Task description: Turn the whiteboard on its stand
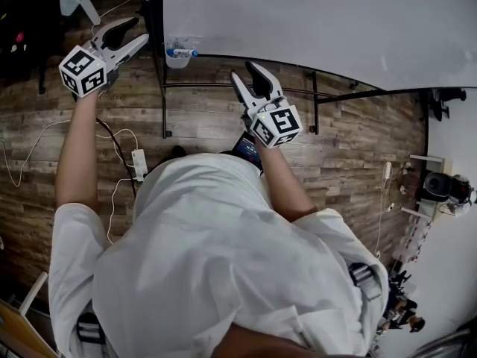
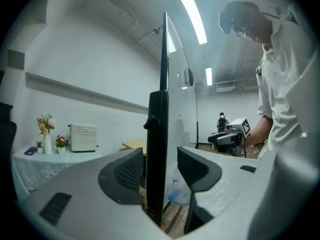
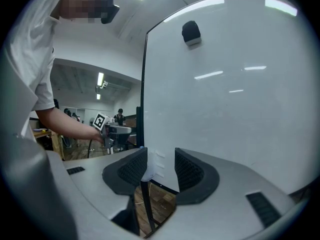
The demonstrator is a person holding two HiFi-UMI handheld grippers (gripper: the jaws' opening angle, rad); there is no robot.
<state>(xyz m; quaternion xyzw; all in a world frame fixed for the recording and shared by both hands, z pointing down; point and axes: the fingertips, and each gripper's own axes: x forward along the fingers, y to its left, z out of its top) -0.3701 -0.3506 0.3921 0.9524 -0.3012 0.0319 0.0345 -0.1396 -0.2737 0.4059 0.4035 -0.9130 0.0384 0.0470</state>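
At the whiteboard's (image 1: pixel 313 21) edge, our left gripper's (image 1: pixel 139 32) fingers straddle its frame (image 2: pixel 159 134) unclamped, the right gripper's (image 1: pixel 242 71) spread too; next we pinch and swing.

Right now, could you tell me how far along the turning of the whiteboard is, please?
Done: both grippers are at the whiteboard. In hand: the left gripper has the board's black side edge between its open fingers, not clamped; the right gripper, also open, faces the board's front near its lower edge. Left: grip and swing the board on its stand.
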